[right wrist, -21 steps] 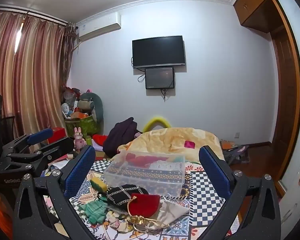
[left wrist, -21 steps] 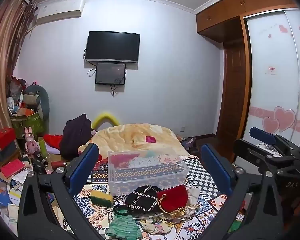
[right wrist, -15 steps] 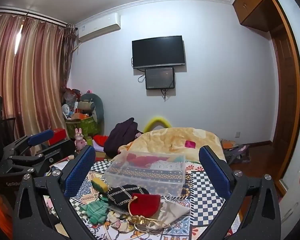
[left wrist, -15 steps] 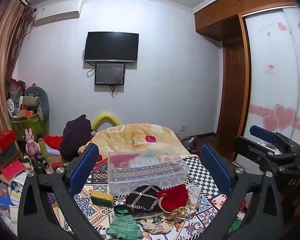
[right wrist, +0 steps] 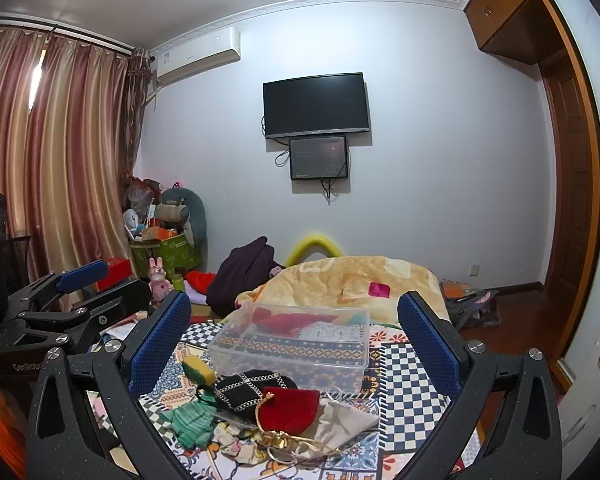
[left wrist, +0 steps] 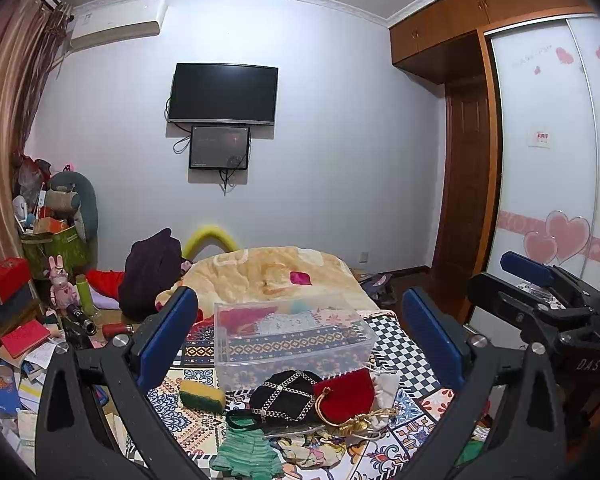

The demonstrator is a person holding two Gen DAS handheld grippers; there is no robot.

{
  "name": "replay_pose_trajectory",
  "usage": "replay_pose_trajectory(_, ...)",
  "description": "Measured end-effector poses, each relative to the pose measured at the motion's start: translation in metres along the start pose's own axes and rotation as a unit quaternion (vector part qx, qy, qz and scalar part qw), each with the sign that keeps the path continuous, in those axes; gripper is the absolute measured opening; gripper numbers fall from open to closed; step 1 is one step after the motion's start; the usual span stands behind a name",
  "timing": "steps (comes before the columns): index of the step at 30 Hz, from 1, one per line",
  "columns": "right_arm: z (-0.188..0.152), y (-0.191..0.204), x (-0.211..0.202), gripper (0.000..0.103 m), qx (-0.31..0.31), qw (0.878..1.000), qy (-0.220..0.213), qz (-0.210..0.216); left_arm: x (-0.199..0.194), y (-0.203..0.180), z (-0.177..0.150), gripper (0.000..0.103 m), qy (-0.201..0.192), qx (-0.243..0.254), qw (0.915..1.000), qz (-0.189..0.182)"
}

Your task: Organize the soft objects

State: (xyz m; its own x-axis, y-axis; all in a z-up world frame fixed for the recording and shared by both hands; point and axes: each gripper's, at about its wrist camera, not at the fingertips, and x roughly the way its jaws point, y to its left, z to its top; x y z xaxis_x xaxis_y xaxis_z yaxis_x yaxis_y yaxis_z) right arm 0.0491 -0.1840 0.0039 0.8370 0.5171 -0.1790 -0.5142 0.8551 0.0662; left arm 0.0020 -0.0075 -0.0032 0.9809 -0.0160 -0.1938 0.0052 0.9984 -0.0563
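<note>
A clear plastic box (left wrist: 292, 336) (right wrist: 296, 340) stands on the patterned bedspread, with a few cloths inside. In front of it lies a pile of soft things: a yellow-green sponge (left wrist: 202, 396) (right wrist: 198, 370), a black pouch with chain pattern (left wrist: 286, 396) (right wrist: 248, 388), a red pouch (left wrist: 346, 394) (right wrist: 290, 406), a green knitted piece (left wrist: 246, 454) (right wrist: 190, 424) and a white drawstring bag (right wrist: 342, 420). My left gripper (left wrist: 300, 336) and my right gripper (right wrist: 294, 340) are both open and empty, held above and short of the pile.
A beige blanket (left wrist: 276, 272) covers the far bed. A dark jacket (left wrist: 152, 268) lies at its left. Books, boxes and toys (left wrist: 24, 320) clutter the left side. The other gripper shows at the right edge (left wrist: 540, 292) and at the left edge (right wrist: 60, 304).
Both grippers have barely shifted; the views drift slightly. Nothing on the bed has moved.
</note>
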Motion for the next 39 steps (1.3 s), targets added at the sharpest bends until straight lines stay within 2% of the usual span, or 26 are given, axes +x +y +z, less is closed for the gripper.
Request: replay_pose_trajectory(39, 0.0019, -0.0027, -0.0016, 0.103, 0.0, 1.0, -0.001, -0.001, -0.0028, 0.0007, 0.0002, 0.103, -0.001, 0.003, 1.0, 0.001)
